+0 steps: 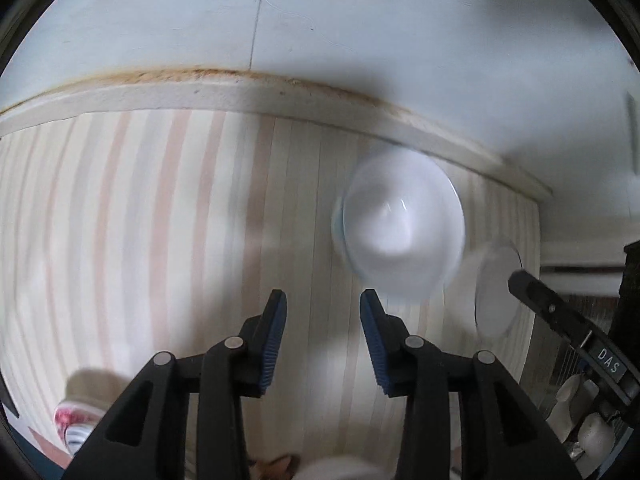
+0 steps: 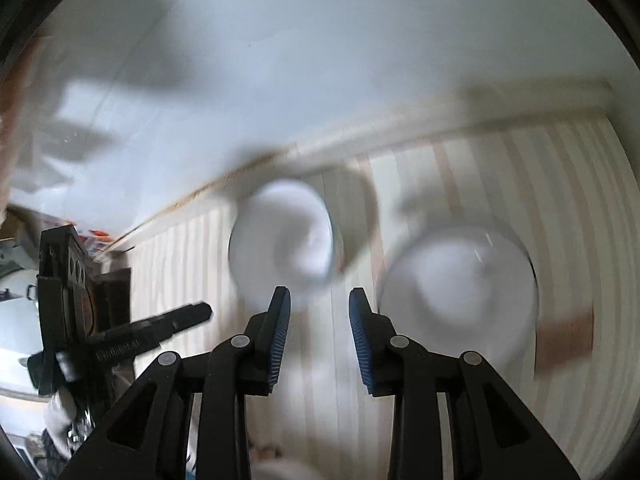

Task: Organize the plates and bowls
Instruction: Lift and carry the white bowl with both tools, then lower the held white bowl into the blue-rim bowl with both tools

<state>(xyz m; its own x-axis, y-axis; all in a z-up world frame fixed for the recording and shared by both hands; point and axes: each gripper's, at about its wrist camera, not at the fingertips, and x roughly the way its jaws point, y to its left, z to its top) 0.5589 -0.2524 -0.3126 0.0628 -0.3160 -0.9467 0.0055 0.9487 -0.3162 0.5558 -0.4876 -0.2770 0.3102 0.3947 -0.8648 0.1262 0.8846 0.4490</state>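
Observation:
A white bowl (image 1: 400, 232) sits on the striped tabletop (image 1: 160, 240), just ahead and right of my left gripper (image 1: 323, 296), which is open and empty. A second white dish (image 1: 496, 292) lies at its right, partly behind the other gripper's finger (image 1: 536, 292). In the right wrist view, blurred by motion, a white bowl (image 2: 284, 236) lies ahead of my right gripper (image 2: 320, 294), which is open and empty, and a larger white bowl (image 2: 460, 288) lies to its right. The left gripper (image 2: 160, 328) shows at the left.
A white wall (image 1: 320, 20) with a raised, stained ledge (image 1: 240, 88) borders the table's far side. The table's right edge (image 1: 536, 280) drops off beside the dishes. A pink and white object (image 1: 76, 420) lies near the front left.

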